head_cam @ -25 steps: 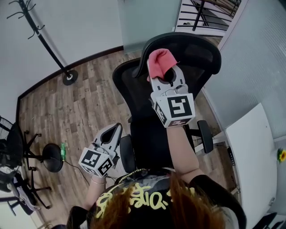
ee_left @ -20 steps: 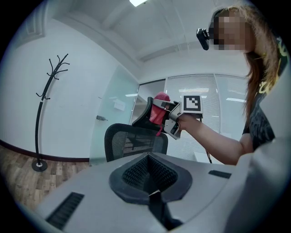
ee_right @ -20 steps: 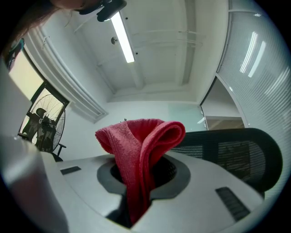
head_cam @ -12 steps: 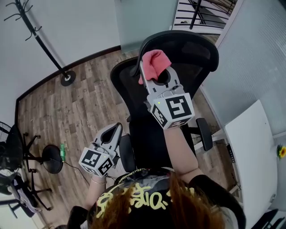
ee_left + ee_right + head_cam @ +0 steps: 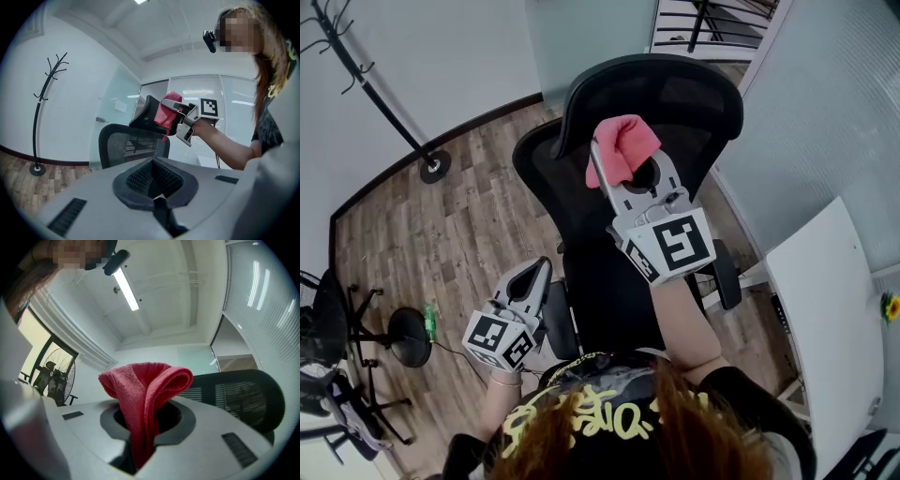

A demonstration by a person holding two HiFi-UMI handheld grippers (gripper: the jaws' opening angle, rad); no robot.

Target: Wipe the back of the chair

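Observation:
A black mesh office chair stands in front of me, its headrest (image 5: 675,84) above the backrest (image 5: 548,178). My right gripper (image 5: 623,167) is raised in front of the headrest, shut on a folded red cloth (image 5: 621,145). In the right gripper view the red cloth (image 5: 145,394) bulges up from between the jaws, with the chair's headrest (image 5: 239,399) behind it to the right. My left gripper (image 5: 528,281) hangs low by the seat's left side, shut and holding nothing. The left gripper view shows the backrest (image 5: 126,145), the red cloth (image 5: 168,110) and the shut left gripper (image 5: 157,199).
A black coat stand (image 5: 431,167) rises from the wooden floor at the left, and a floor fan (image 5: 333,328) stands at the far left. A white desk (image 5: 825,328) lies to the right, beside the chair's armrest (image 5: 727,274). Glass walls close off the back and right.
The right gripper with the red cloth has shifted from the headrest's upper left edge down and toward its middle. The left gripper has stayed where it was.

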